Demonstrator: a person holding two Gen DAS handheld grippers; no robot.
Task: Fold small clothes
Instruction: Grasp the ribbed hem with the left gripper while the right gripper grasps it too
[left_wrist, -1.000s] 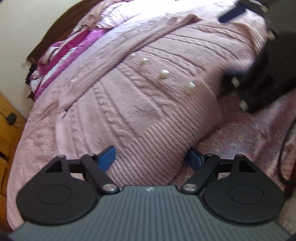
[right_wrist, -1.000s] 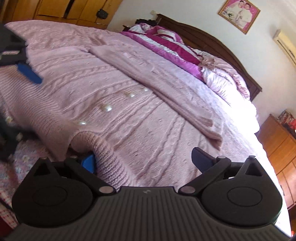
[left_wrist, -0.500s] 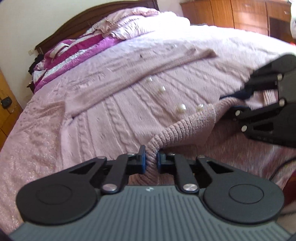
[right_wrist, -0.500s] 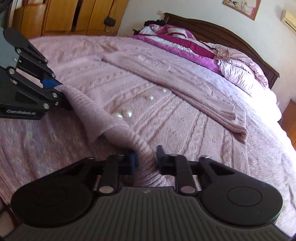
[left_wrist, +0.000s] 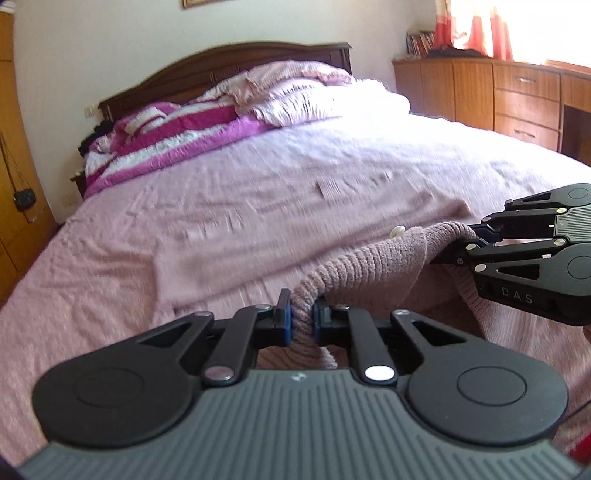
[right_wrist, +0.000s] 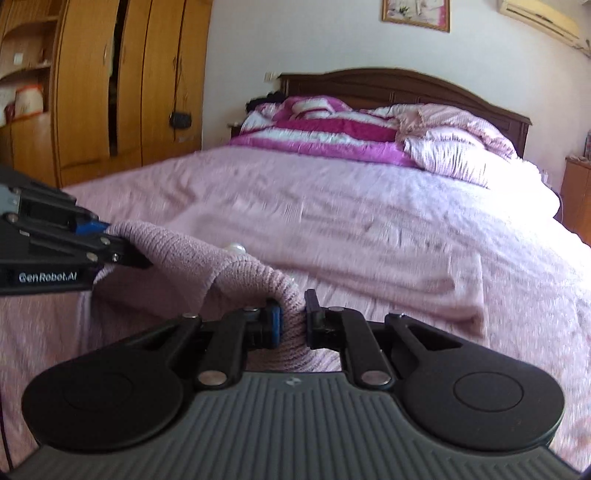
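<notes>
Sagging pink ribbed cardigan (left_wrist: 373, 266), pearl-buttoned

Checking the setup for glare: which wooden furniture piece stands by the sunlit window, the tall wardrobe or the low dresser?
The low dresser, beside the bed's right side under the orange curtain. The tall wardrobe stands against the opposite wall.

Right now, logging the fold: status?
Left gripper and right gripper both shut on cardigan hem. Hem lifted off bed. Nothing in the way.
</notes>
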